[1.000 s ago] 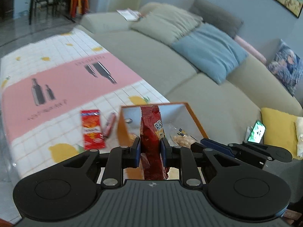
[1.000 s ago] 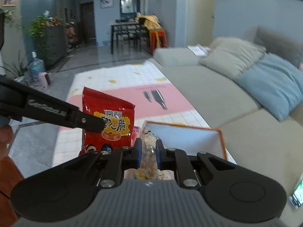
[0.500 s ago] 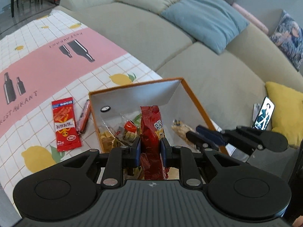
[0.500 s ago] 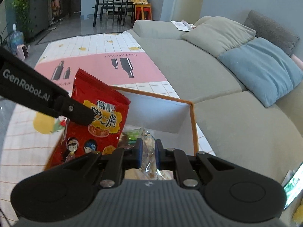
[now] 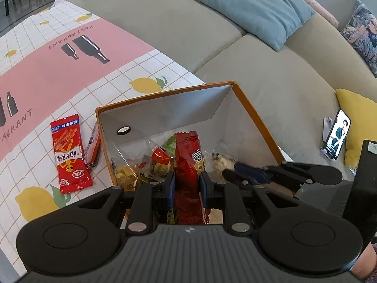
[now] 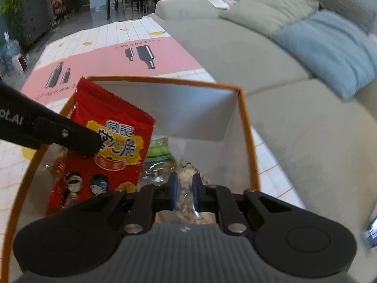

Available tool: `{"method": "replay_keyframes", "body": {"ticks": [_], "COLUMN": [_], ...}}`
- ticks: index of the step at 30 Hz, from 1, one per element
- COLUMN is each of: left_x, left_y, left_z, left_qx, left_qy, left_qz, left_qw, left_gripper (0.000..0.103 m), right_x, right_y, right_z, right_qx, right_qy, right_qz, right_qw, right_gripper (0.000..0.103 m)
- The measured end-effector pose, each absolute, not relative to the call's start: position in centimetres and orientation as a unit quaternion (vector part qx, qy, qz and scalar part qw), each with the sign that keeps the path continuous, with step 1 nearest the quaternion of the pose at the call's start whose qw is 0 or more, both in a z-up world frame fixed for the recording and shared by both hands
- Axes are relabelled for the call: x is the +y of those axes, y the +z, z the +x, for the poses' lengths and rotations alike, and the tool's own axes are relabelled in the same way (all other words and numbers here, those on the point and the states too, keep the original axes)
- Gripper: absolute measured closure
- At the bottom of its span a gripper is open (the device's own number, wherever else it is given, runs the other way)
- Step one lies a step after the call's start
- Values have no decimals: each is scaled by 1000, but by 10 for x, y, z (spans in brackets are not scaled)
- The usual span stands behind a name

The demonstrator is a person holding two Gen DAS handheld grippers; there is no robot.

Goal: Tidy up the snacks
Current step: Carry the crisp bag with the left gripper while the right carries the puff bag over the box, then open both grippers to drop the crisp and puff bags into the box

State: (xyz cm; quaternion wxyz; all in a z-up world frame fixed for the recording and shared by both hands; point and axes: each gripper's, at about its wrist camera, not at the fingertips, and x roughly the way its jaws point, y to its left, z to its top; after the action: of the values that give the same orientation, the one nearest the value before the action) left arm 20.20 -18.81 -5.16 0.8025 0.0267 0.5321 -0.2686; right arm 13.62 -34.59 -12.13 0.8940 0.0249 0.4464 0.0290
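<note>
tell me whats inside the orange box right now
Inside the orange box: clear bags of yellow snacks, a green packet, plus the held red chip bag and clear snack bag. The floor beneath is hidden.

Both pictures were evenly and softly lit, as by daylight, with no hard glare. In the left wrist view the focus was crisp: print on the red packet point(image 5: 188, 165) between the jaws read clearly, and the box point(image 5: 165, 108) beyond the jaws carried a sharp diagonal shadow across its far inner wall. The right wrist view was softer. The blue cushion point(image 6: 329, 47) to the right of the jaws and beyond them was smeared by motion blur, and the lower right edge was streaked. Fisheye distortion bent the sofa point(image 5: 188, 23) and tablecloth point(image 5: 47, 70) lines towards the rims, and dark vignetting filled every corner.
</note>
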Motion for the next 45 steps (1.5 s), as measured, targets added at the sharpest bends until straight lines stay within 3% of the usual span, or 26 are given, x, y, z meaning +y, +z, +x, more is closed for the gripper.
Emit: {"method": "replay_keyframes", "body": {"ticks": [6, 14, 17, 23, 36, 41, 45], "left_x": [-186, -187, -193, -212, -216, -222, -217], "left_y": [-50, -41, -46, -56, -91, -105, -105], "left_z": [202, 190, 182, 155, 152, 151, 150], "left_qx": [533, 544, 558, 559, 606, 625, 628], "left_qy": [-266, -301, -309, -332, -336, -314, -305], "left_qz": [25, 30, 37, 89, -8, 33, 53], "left_qw": [803, 783, 769, 755, 721, 714, 714], "left_gripper": [79, 79, 79, 80, 80, 79, 66], "right_x": [-354, -354, -352, -350, -359, -356, -351], "right_y": [-135, -109, -92, -79, -78, -80, -82], "right_z": [133, 112, 100, 82, 64, 61, 57], "right_qx": [488, 448, 423, 413, 409, 415, 423], "right_qy": [51, 2, -27, -28, -90, -82, -77], "right_qz": [113, 88, 48, 59, 57, 58, 55], "right_qw": [864, 889, 905, 908, 907, 904, 901], "right_gripper": [87, 80, 72, 73, 73, 72, 72]}}
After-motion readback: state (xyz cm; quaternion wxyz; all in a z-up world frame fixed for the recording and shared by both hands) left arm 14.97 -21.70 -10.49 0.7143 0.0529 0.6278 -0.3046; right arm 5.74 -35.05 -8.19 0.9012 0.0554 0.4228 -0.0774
